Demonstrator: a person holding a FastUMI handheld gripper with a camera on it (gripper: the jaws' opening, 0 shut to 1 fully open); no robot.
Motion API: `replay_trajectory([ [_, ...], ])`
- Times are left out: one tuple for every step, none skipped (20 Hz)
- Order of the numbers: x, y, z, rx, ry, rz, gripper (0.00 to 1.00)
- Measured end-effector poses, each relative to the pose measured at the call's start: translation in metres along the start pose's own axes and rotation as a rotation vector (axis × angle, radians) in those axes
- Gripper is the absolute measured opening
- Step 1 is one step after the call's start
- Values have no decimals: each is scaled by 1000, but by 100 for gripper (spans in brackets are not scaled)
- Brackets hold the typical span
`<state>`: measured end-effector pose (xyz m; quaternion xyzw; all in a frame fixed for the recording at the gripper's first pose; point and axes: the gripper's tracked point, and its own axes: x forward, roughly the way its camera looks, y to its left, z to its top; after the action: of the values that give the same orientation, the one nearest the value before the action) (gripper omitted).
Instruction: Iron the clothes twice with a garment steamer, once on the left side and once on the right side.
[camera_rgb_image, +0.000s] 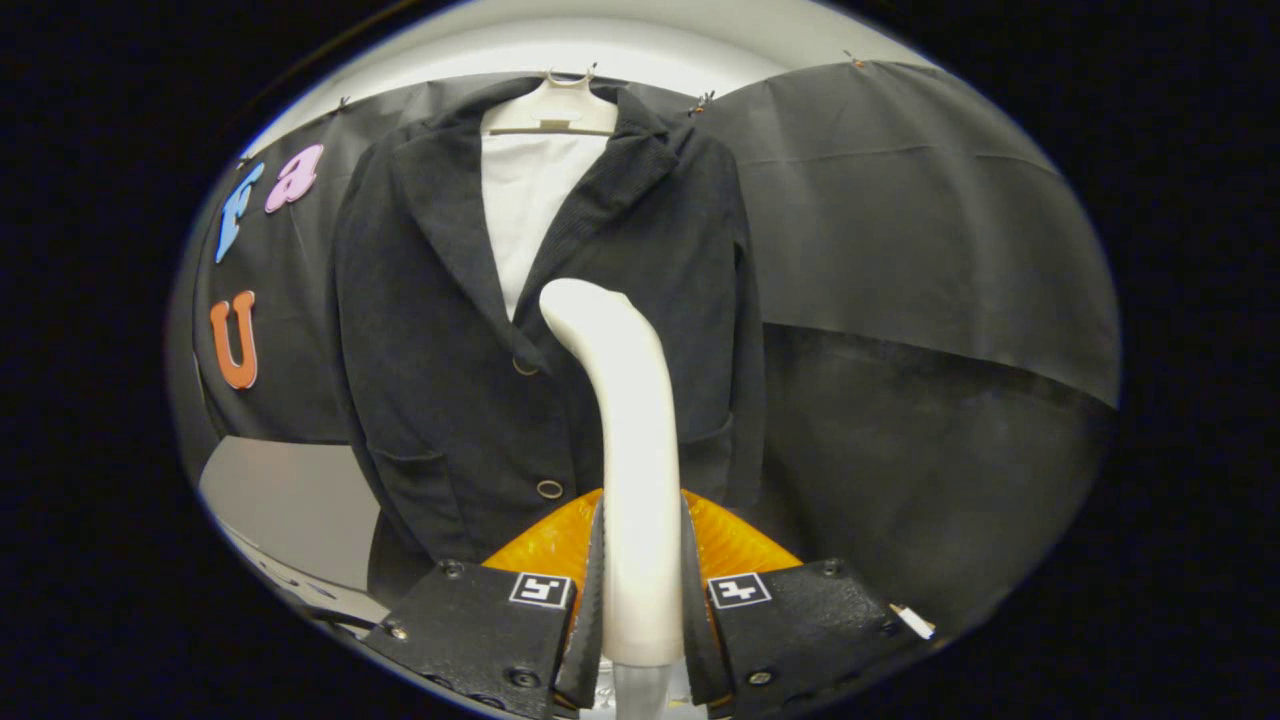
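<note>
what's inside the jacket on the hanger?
Inside the open collar of the dark jacket, a white garment shows, hung on a pale hanger. Below the top button the jacket covers it. The gripper jaws clamp the white steamer in front.

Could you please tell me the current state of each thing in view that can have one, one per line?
Dark corduroy jacket: hanging on a hanger, front buttoned, collar open.
Pale plastic hanger: hooked at the top of the wall, carrying the jacket.
White cloth inside the jacket: hanging flat behind the lapels.
White curved garment steamer: upright, held between the fingers, head bent toward the jacket.
Gripper: shut on the steamer.
</note>
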<state>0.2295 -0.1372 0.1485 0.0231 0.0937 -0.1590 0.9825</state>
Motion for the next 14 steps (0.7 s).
replay_trajectory([
  [0, 0, -4, -2, 6, -1, 37],
  [0, 0, -8, -3, 13, 0, 37],
  [1, 1, -12, -1, 22, 2, 37],
  [2, 0, -14, -3, 28, 2, 37],
  [3, 0, -16, -8, 34, 0, 37],
  [4, 1, -20, -10, 41, -1, 37],
  [6, 1, -25, -13, 48, -1, 37],
  [6, 1, -30, -14, 55, -1, 37],
  [5, 0, -36, -15, 61, -2, 37],
  [5, -1, -41, -17, 70, -3, 37],
  [6, 0, -44, -20, 77, -3, 37],
  [7, 0, -48, -22, 85, -4, 37],
  [8, -1, -52, -25, 94, -4, 37],
  [8, -2, -56, -26, 100, -6, 37],
])
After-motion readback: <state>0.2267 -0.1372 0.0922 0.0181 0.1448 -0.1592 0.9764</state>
